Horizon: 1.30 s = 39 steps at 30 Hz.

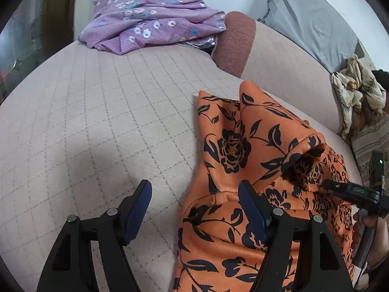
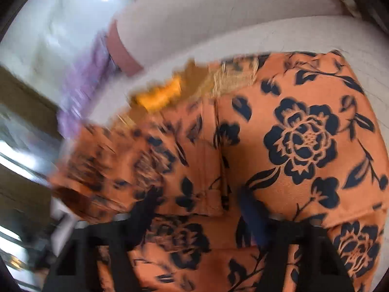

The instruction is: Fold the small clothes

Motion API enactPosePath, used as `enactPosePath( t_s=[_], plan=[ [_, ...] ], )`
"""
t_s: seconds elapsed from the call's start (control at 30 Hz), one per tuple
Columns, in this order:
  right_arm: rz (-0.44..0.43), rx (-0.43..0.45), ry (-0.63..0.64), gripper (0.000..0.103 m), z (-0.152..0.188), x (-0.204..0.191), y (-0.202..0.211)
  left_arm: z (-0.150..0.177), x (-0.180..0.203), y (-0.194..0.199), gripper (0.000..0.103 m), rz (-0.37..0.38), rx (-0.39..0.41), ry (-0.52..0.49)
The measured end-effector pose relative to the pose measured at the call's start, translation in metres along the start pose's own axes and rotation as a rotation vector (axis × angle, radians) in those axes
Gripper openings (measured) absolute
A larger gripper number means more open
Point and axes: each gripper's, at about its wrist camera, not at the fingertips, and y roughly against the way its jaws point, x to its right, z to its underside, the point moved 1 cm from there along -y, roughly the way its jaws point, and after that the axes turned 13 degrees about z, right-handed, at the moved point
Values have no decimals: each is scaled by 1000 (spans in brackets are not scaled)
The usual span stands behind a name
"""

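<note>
An orange garment with black flowers (image 1: 243,146) lies partly folded on the pink quilted sofa seat (image 1: 97,121). My left gripper (image 1: 194,204) is open just above the seat at the garment's left edge; its right finger (image 1: 252,209) is over the cloth, and it holds nothing. In the left wrist view the right gripper (image 1: 325,183) comes in from the right, its tips shut on a raised fold of the garment. The right wrist view is motion-blurred; the garment (image 2: 291,146) fills it and my right gripper (image 2: 199,209) is hard against the cloth.
A purple floral cloth (image 1: 150,24) is heaped at the far end of the sofa, next to a reddish cushion (image 1: 235,41). A grey pillow (image 1: 313,22) leans on the backrest. A crumpled cream patterned cloth (image 1: 357,92) lies at the right.
</note>
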Motion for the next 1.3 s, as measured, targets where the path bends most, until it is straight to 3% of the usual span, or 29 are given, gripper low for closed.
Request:
enactPosePath(
  t_s=[0.07,0.1,0.2,0.33,0.4,0.43,0.47,0.5,0.57,0.7,0.8,0.9,0.97,1.0,1.03,1.1,1.2,1.27,1.3],
  plan=[
    [66,1,79,16,-1,-14,1,0,-1,-2,74,11,3,-8],
    [74,3,101,12,-3,-18,6,-1,-2,-1,74,18,7,-5],
    [134,117,161,12,-11,-24,44,-3,-5,6,74,35,25,1],
    [240,280,161,12,-17,0,105,-5,-1,16,74,35,45,-16],
    [299,300,122,18,-13,24,111,-10,4,15,78,37,53,-22],
    [279,263,96,28,-9,40,101,-12,7,13,78,35,52,-28],
    [257,205,86,44,-6,52,87,-15,14,9,78,33,41,-42],
    [241,141,71,80,-1,62,71,-17,20,6,79,36,30,-56],
    [222,84,8,82,14,82,52,-19,33,-2,79,34,7,-107],
    [164,208,-131,82,21,106,79,-22,45,-35,79,-83,-72,-171],
    [13,293,-146,82,11,94,103,-14,40,-68,79,-182,-195,-201],
    [-250,214,-149,88,0,79,86,-12,34,-67,81,-186,-183,-174],
    [-206,121,-170,88,2,83,50,-14,31,-58,81,-170,-185,-136],
    [-135,13,-226,84,6,93,19,-14,30,-52,81,-161,-182,-136],
    [-160,-6,-292,83,9,100,9,-15,31,-44,81,-147,-164,-144],
    [-207,83,-324,83,10,98,31,-14,32,-29,83,-139,-112,-162],
    [-241,186,-241,88,2,78,56,-12,25,-28,83,-147,-139,-123],
    [-272,205,-199,93,-11,69,46,-5,23,-22,83,-136,-139,-96],
    [-234,192,-201,94,-16,71,32,0,22,-14,83,-125,-127,-84]
  ],
)
